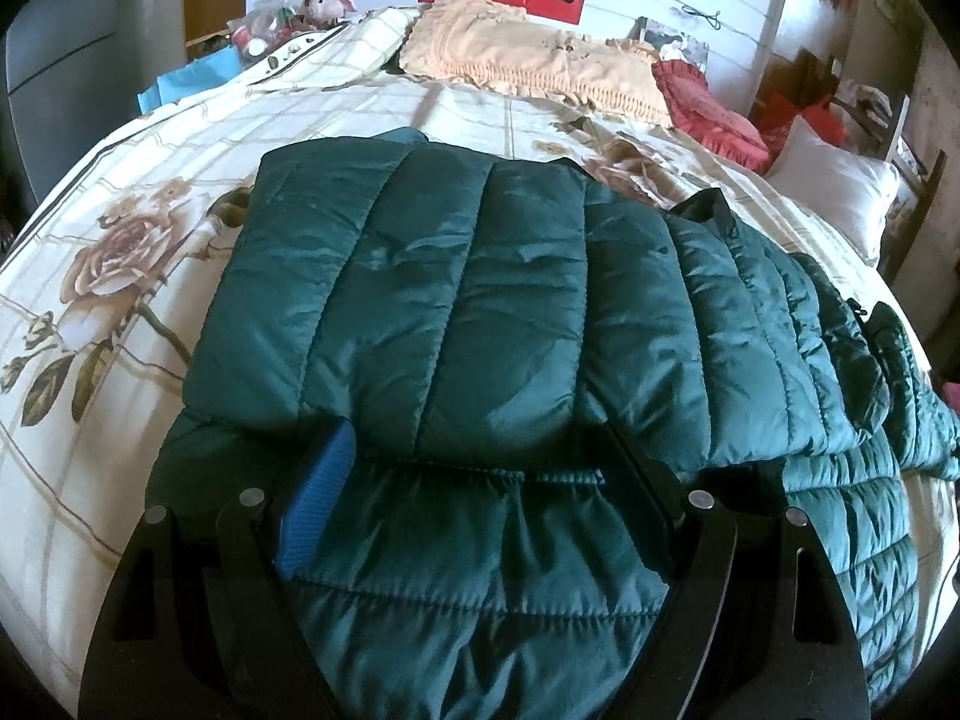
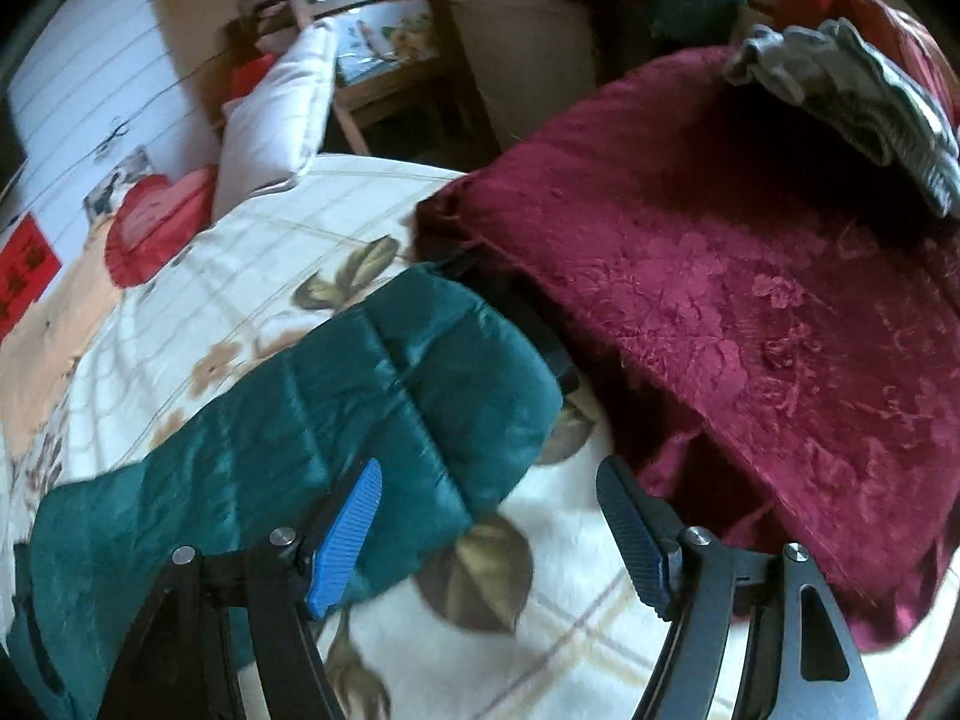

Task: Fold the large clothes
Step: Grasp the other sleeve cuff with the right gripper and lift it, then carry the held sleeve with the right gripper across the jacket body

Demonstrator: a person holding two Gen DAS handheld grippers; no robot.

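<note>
Left wrist view: left gripper [image 1: 474,480] fingers [image 1: 321,498] spread wide around a thick fold of green quilted jacket [image 1: 456,300], apparently pressing it. Puffy, light, soft, slippery shell; best pinched at a seam or hem. Fills centre frame on the floral bed [image 1: 108,276], long axis running toward right edge. Right wrist view: right gripper [image 2: 489,531] fingers wide, empty, beside the sleeve [image 2: 336,390] pointing upper right.

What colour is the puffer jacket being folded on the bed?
Dark teal green, quilted; the puffer jacket shows best in the left wrist view.
</note>
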